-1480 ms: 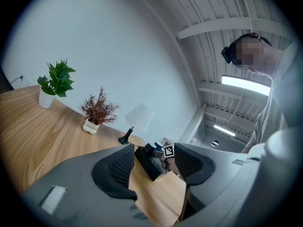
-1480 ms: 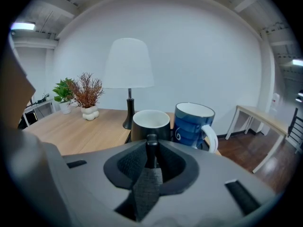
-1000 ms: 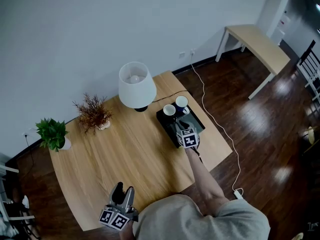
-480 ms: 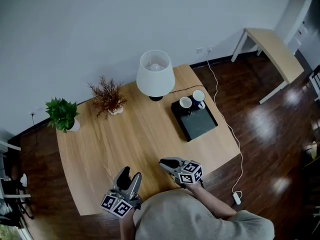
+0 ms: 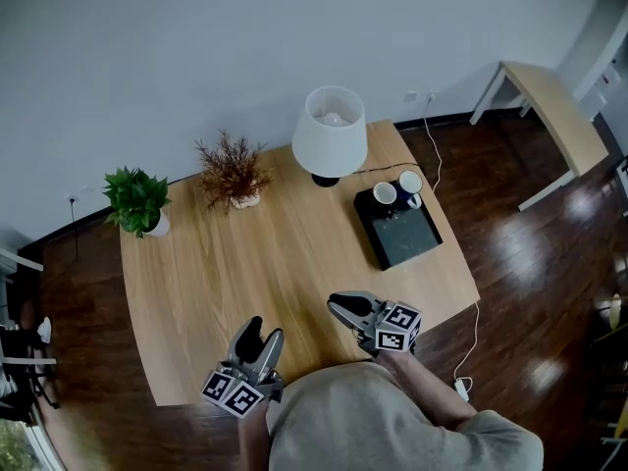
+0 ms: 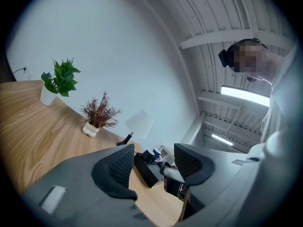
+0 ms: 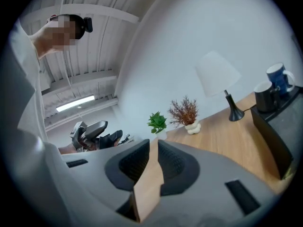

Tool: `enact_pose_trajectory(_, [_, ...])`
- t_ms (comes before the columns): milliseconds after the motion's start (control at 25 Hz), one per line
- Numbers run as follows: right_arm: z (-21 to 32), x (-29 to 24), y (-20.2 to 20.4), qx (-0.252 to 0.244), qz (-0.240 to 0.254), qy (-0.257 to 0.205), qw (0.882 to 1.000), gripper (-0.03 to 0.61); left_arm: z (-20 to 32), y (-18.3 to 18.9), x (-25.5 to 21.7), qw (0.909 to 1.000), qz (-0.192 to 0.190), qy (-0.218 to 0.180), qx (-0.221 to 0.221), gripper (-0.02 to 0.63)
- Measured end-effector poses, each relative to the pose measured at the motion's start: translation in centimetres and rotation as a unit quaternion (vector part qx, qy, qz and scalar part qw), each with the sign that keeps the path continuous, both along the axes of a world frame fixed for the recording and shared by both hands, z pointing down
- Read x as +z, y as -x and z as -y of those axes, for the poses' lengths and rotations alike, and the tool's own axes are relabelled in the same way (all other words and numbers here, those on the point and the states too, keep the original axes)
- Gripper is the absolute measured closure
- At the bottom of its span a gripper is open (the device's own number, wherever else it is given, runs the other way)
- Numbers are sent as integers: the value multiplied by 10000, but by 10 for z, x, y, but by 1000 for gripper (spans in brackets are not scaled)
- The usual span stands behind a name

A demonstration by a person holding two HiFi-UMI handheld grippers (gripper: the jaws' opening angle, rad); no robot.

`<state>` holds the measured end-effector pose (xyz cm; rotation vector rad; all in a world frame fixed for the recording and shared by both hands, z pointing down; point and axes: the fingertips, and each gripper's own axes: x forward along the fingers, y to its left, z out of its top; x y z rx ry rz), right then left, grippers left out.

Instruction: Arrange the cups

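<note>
Two cups stand side by side at the far end of a black tray [image 5: 412, 235] on the right of the wooden table [image 5: 245, 263]: a black cup [image 5: 385, 193] and a blue cup [image 5: 408, 183]. The right gripper view shows the blue cup [image 7: 279, 77], the black cup [image 7: 265, 96] and the tray [image 7: 274, 126] at its right. My right gripper [image 5: 339, 304] is shut and holds nothing, hanging over the table's near edge well short of the tray. My left gripper [image 5: 262, 334] stands open and empty at the near edge, left of the right one.
A white-shaded lamp [image 5: 330, 133] stands behind the tray. A dried reddish plant [image 5: 232, 173] and a green potted plant [image 5: 138, 200] sit along the far left. A cable [image 5: 432, 155] runs down to the dark floor, and a second table [image 5: 549, 116] stands at the far right.
My right gripper has pulled back from the tray and cups to the table's near edge, and its jaws have shut. The left gripper has stayed put. The head view has shifted.
</note>
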<state>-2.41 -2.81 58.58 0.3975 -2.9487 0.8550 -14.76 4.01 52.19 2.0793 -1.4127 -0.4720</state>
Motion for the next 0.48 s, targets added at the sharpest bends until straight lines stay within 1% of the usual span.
enact_pose_trajectory(120, [6,-12,-9,209,113,-33,9997,525,0,2,-2,10000,-11,-45,-8,362])
enact_pose_trajectory(200, [3,-14,-10,254,113,-49,9996,526,1,3,-2,10000,-21,-61,6,362])
enact_pose_trajectory(480, [-17,-8,4,71,199,131,9997,525,1,1,-4,10000,-12,-60,38,364])
